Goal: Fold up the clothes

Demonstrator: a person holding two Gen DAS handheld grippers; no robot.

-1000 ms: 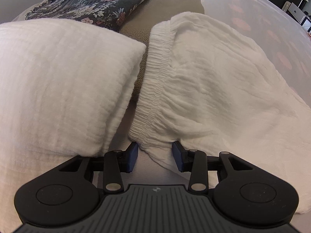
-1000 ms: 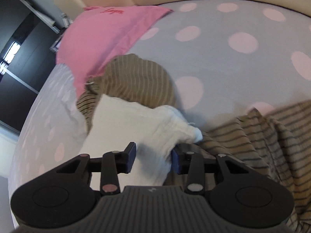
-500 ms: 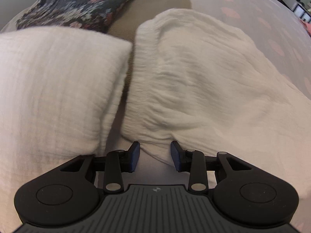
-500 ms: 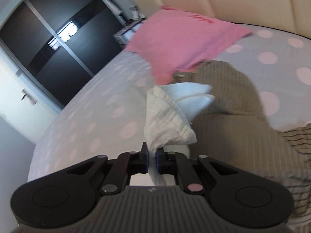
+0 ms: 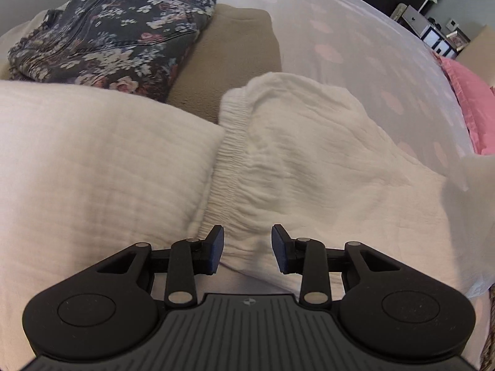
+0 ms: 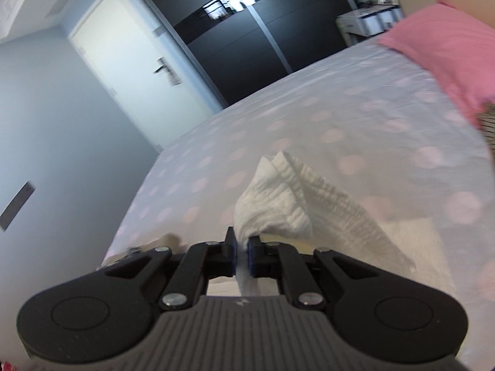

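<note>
A white crinkled garment [image 5: 309, 167] with an elastic waistband lies spread on the polka-dot bed. My left gripper [image 5: 247, 249] is open, its jaws on either side of the waistband's near corner, not closed on it. My right gripper [image 6: 243, 255] is shut on the far end of the white garment [image 6: 278, 207] and holds it lifted above the bed; the cloth trails down to the right.
A folded white piece [image 5: 92, 170] lies at the left. Behind it sit a floral dark garment [image 5: 108, 37] on a folded tan one [image 5: 235, 49]. A pink cloth [image 6: 448, 52] lies near the headboard. A door [image 6: 133, 71] and dark wardrobe [image 6: 247, 31] stand beyond the bed.
My right gripper closed on the white garment's end, lifted it and swung it left toward the bed's foot. My left gripper stayed open by the waistband corner.
</note>
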